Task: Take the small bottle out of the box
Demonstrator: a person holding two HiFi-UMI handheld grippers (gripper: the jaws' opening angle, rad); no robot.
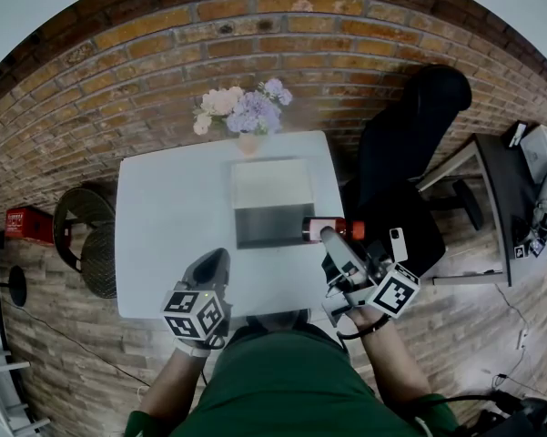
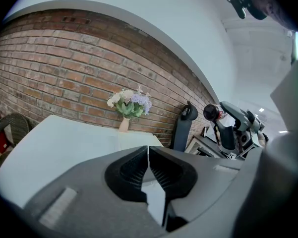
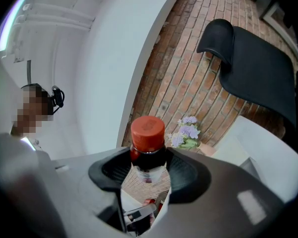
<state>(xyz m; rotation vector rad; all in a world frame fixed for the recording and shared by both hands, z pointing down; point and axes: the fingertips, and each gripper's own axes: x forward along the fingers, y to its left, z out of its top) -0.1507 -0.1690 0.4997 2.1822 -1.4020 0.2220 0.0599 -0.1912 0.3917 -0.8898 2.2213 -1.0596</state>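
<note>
The small bottle (image 1: 317,227), dark with a white label and a red cap, hangs sideways over the table's right edge, just right of the open box (image 1: 271,208). My right gripper (image 1: 332,237) is shut on it. In the right gripper view the bottle (image 3: 148,148) sits between the two pads with its red cap pointing away from that gripper (image 3: 148,170). My left gripper (image 1: 214,262) is over the table's front part, below the box, jaws shut on nothing. The left gripper view shows that gripper (image 2: 148,155) closed and, off to the right, the held bottle (image 2: 211,112).
The white table (image 1: 173,217) stands on a brick floor. A vase of flowers (image 1: 246,112) stands at its far edge, behind the box. A black chair (image 1: 410,144) is to the right, a wicker chair (image 1: 86,235) to the left, a dark desk (image 1: 519,198) at far right.
</note>
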